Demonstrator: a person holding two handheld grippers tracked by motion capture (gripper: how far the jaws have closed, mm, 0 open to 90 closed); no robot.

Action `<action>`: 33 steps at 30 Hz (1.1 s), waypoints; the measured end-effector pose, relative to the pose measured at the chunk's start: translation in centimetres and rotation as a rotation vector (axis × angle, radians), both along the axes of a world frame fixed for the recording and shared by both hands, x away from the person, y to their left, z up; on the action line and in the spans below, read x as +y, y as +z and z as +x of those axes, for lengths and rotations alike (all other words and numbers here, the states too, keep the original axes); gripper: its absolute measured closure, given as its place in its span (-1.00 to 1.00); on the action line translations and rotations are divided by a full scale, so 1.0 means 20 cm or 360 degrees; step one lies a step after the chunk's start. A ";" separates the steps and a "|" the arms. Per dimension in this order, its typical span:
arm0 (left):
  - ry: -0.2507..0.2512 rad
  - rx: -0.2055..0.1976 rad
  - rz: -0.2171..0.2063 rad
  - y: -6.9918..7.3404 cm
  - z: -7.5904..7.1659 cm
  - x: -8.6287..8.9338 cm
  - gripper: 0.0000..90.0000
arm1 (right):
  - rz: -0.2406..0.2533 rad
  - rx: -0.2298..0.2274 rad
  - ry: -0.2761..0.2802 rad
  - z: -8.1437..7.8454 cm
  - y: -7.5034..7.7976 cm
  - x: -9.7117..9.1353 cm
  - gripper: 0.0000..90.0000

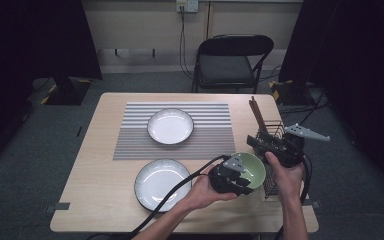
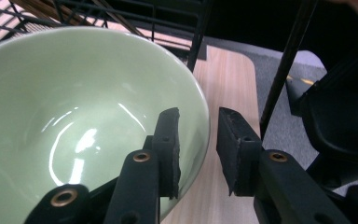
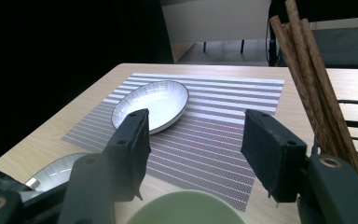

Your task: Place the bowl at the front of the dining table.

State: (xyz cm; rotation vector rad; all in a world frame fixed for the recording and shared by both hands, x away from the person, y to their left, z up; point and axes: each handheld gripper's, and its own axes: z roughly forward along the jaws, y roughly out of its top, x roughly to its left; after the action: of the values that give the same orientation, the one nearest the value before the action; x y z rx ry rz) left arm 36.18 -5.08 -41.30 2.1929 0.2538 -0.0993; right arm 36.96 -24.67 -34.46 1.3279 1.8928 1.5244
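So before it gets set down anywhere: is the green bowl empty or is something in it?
Empty. The left gripper view shows the green bowl with a bare glossy inside, holding only light reflections.

Pale green bowl (image 1: 251, 169), glossy, empty, upright w/ slight tilt, sits at the table's right near edge just beside a black wire rack (image 1: 275, 131), its rim passing between the left gripper's (image 2: 198, 149) parted jaws.

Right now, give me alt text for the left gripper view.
A pale green bowl fills the left side, its rim between the left gripper's open black jaws, one inside, one outside. Behind stand a black wire rack and the wooden table.
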 end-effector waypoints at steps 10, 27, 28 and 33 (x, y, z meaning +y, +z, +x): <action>-0.0029 0.0033 0.0021 -0.02 0.02 -0.03 0.70 | 0.0020 0.0000 -0.0021 0.00 0.00 -0.03 -0.09; -0.0057 -0.0133 0.0200 -0.01 -0.01 -0.10 0.75 | 0.0030 0.0008 -0.0037 0.00 -0.01 -0.04 -0.10; -0.0052 -0.0118 0.0185 -0.01 -0.01 -0.10 0.75 | 0.0029 0.0006 -0.0038 0.00 -0.01 -0.04 -0.10; -0.0058 -0.0074 0.0142 0.01 0.01 -0.10 0.80 | 0.0028 0.0001 -0.0039 0.00 -0.01 -0.04 -0.09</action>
State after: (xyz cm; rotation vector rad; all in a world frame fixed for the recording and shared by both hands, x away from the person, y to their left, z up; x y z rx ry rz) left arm 36.40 -7.02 -41.04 2.2858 0.1951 -0.0582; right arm 36.95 -25.53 -34.58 1.3542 1.8613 1.5322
